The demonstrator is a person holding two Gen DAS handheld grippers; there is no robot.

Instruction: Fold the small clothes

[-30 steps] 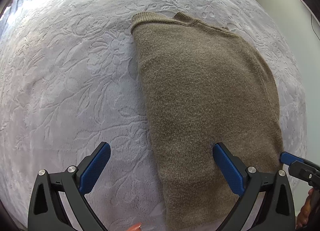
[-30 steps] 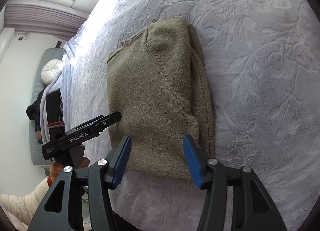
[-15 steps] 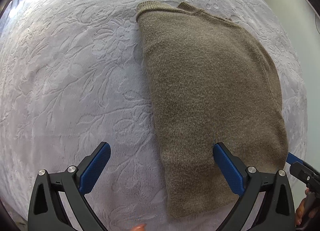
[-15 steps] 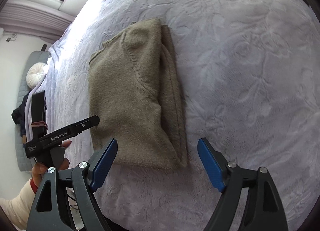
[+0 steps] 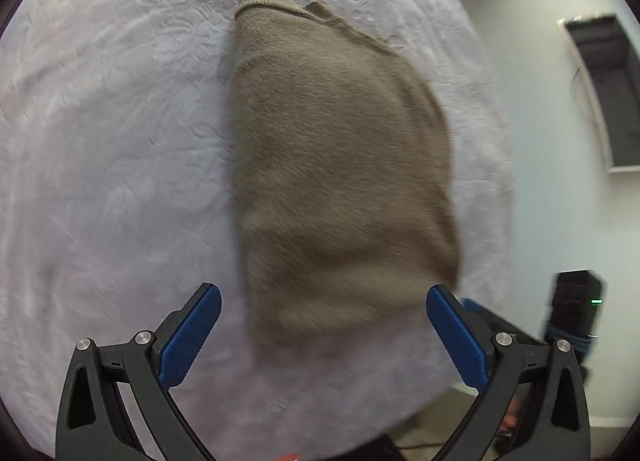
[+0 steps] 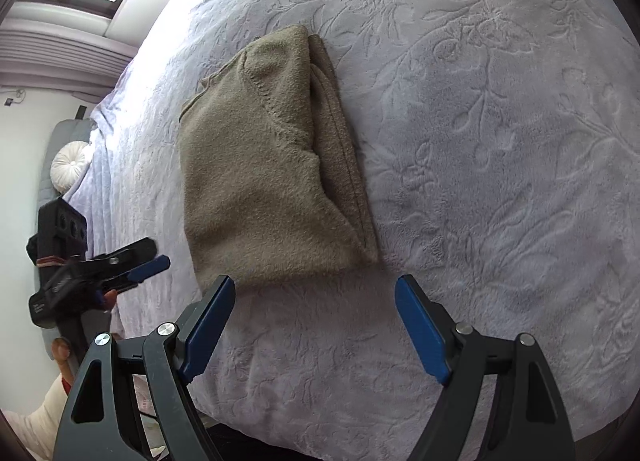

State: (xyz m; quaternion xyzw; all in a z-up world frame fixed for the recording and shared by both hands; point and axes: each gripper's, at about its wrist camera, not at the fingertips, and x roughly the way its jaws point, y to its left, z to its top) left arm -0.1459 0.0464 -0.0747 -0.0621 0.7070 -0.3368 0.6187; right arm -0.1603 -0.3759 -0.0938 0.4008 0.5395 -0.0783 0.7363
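A folded olive-brown knit sweater (image 5: pixel 340 173) lies flat on a lavender embossed bedspread (image 5: pixel 112 165). It also shows in the right wrist view (image 6: pixel 264 181), with folded layers stacked along its right edge. My left gripper (image 5: pixel 324 325) is open and empty, hovering just short of the sweater's near edge. My right gripper (image 6: pixel 316 321) is open and empty, its fingers apart from the sweater's near edge. The left gripper also shows at the left of the right wrist view (image 6: pixel 132 269).
The bedspread (image 6: pixel 500 181) stretches wide to the right of the sweater. The bed's edge and a pale wall (image 5: pixel 540 181) lie to the right in the left wrist view. A grey headboard with a round white cushion (image 6: pixel 70 165) stands at far left.
Both grippers have pulled back from the sweater. The right gripper opened wider and let go of the sweater's near edge. The left wrist view has swung right, showing the wall.
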